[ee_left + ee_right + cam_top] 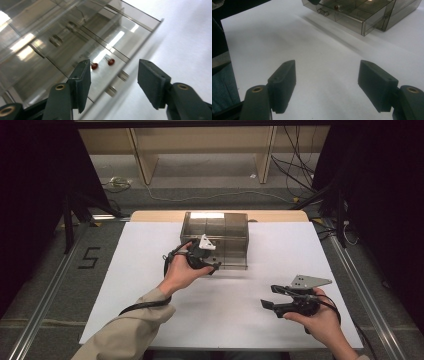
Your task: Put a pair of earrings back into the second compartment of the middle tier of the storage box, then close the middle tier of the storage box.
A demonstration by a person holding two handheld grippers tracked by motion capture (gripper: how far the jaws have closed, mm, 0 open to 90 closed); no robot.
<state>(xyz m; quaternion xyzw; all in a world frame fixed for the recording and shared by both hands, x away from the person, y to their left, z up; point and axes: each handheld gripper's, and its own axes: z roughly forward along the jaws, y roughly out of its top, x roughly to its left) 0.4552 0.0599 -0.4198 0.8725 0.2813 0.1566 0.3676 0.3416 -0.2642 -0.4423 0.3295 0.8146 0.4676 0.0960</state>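
Jaws of the left gripper [112, 82] stand wide apart and hold nothing, directly facing the front of the smoky clear drawer box [216, 240] at the far middle of the worktop [150, 250]. Two small red beads [111, 61] lie inside, just beyond the left jaw. Well apart on the near side, the right gripper [269, 296] hovers with jaws spread, likewise empty.

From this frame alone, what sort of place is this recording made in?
Probably a lab data-collection rig: a table covered in white sheet, black curtains around it, loose cables on the floor, and a handheld left gripper by a clear drawer box.
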